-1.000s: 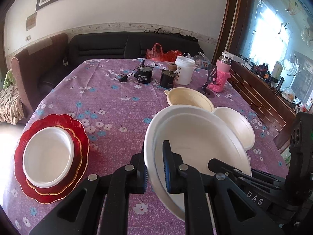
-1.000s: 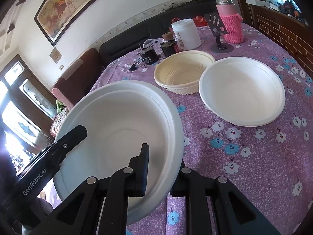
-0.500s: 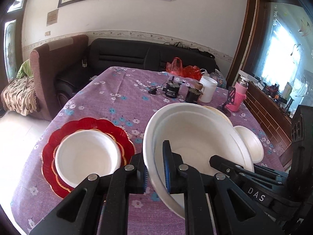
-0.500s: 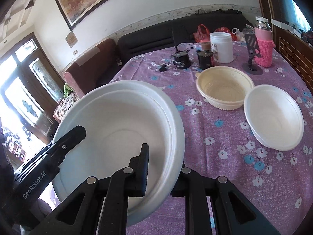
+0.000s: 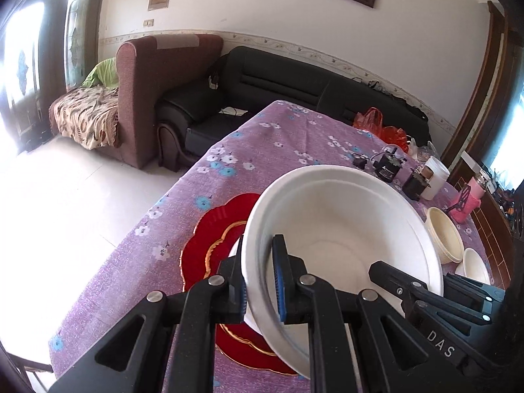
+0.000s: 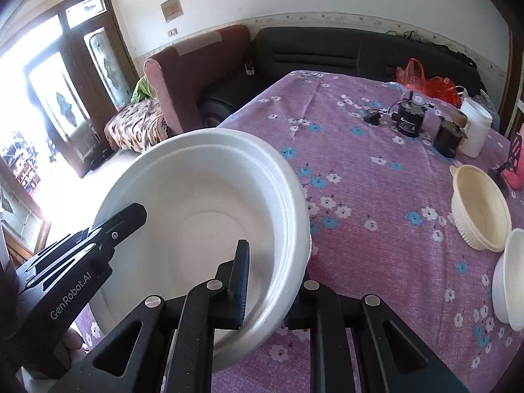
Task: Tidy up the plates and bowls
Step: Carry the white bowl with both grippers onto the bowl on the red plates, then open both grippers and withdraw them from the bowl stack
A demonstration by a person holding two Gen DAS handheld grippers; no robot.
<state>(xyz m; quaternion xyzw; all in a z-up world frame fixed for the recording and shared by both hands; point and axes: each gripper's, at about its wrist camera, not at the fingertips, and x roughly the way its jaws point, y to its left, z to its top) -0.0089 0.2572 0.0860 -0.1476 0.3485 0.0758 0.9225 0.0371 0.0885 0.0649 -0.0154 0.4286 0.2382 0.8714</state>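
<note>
A large white foam bowl is held in the air by both grippers, tilted. My left gripper is shut on its near-left rim. My right gripper is shut on the opposite rim of the same bowl. Under the bowl lies a red scalloped plate with a gold edge; the small white bowl on it is almost fully hidden. A cream bowl and another white bowl sit on the table at the right.
The table has a purple flowered cloth. At its far end stand a white jar, two dark small devices, a pink bottle and a red bag. A brown armchair and black sofa stand beyond.
Both grippers have carried the large white bowl to the left, and it now hangs over the red plate stack. The cream and white bowls have slid to the right of both views.
</note>
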